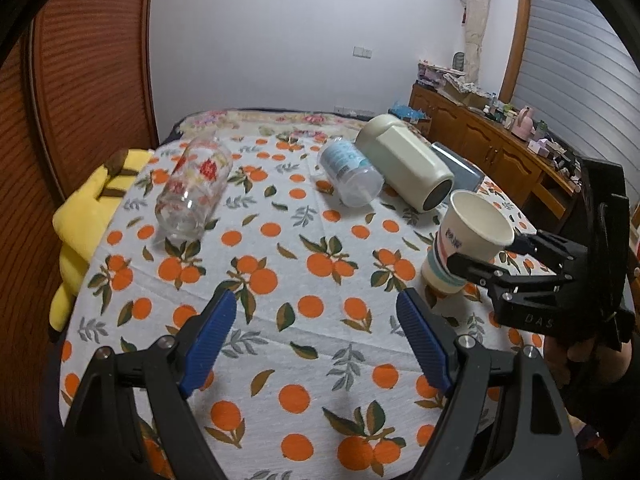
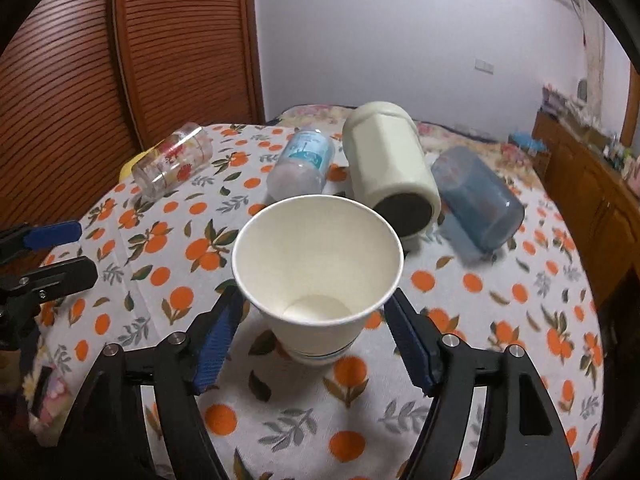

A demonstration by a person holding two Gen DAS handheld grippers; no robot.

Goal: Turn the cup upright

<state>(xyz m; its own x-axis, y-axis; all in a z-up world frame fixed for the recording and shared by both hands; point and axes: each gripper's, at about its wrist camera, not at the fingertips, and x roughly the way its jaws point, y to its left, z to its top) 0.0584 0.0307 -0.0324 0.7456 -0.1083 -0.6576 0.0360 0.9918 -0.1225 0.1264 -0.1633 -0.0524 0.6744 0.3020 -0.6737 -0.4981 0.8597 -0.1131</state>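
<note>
A white paper cup (image 2: 318,280) stands upright, mouth up, on the orange-print tablecloth (image 2: 500,320). My right gripper (image 2: 316,312) straddles it with the jaws open, blue pads on either side; whether they touch the cup I cannot tell. The left wrist view shows the same cup (image 1: 468,248) at the right with the right gripper (image 1: 484,258) around it. My left gripper (image 1: 316,312) is open and empty over bare cloth, left of the cup. It shows in the right wrist view (image 2: 76,248) at the left edge.
Behind the cup lie a cream mug (image 2: 390,172), a blue tumbler (image 2: 478,200), a clear plastic cup with blue label (image 2: 302,164) and a flowered glass (image 2: 172,162), all on their sides. A yellow cushion (image 1: 84,216) sits at the table's left edge. A wooden cabinet (image 1: 492,148) stands at right.
</note>
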